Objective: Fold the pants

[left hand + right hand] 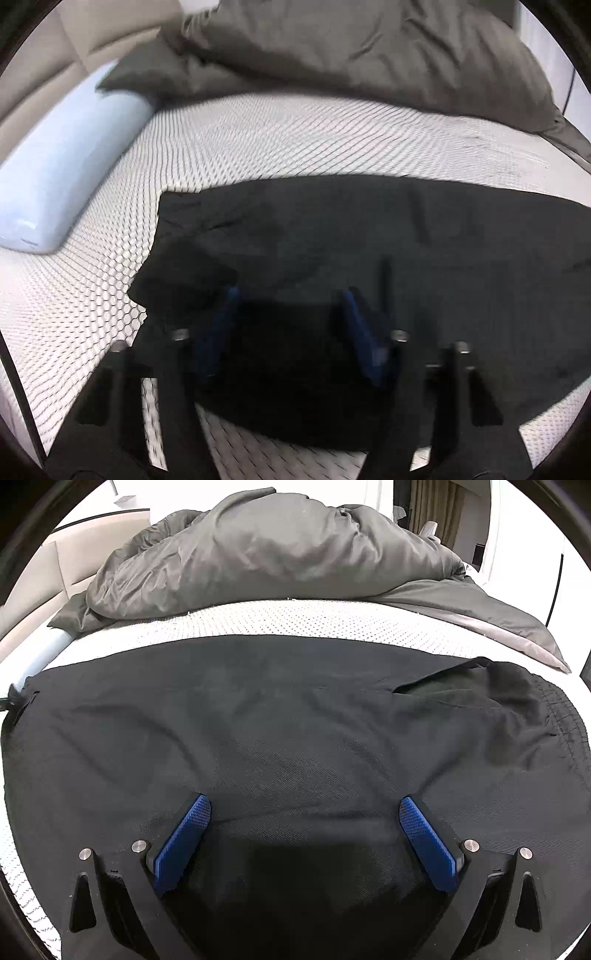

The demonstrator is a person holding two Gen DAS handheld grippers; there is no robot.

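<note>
Black pants lie spread flat across the white patterned mattress. Their elastic waistband is at the right in the right wrist view. In the left wrist view the pants end at a rumpled leg end on the left. My left gripper is open, low over the pants near that end, with nothing between its blue pads. My right gripper is open and empty, close above the middle of the pants.
A crumpled grey duvet is heaped along the far side of the bed. A pale blue bolster pillow lies at the left by the beige headboard. Bare mattress lies between pants and duvet.
</note>
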